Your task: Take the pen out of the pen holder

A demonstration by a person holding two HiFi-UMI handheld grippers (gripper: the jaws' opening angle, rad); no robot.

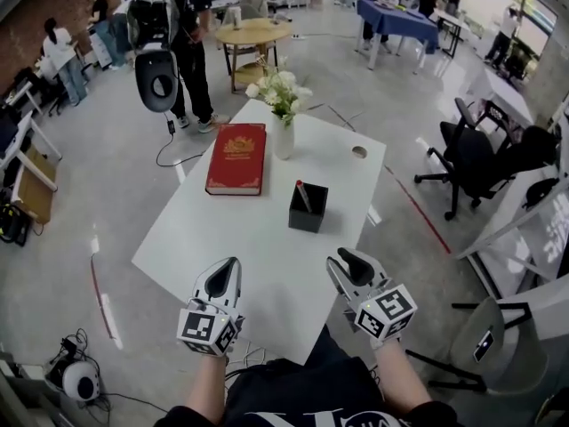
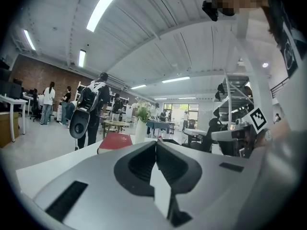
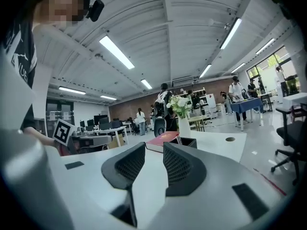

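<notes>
A black square pen holder (image 1: 308, 210) stands near the middle of the white table (image 1: 222, 238), and a red-tipped pen (image 1: 303, 194) leans inside it. Both grippers hover over the table's near edge, well short of the holder. The left gripper (image 1: 233, 261) is to the holder's left, its jaw tips meeting with nothing between them (image 2: 156, 142). The right gripper (image 1: 343, 258) is open with an empty gap (image 3: 154, 145). In the right gripper view the pen holder (image 3: 191, 142) shows just past the right jaw.
A red book (image 1: 236, 157) lies on the table's far left, beside a white vase of flowers (image 1: 283, 136). A cable hole (image 1: 359, 152) is at the far right. A person with a backpack (image 1: 178, 52) stands beyond the table; an office chair (image 1: 467, 163) is to the right.
</notes>
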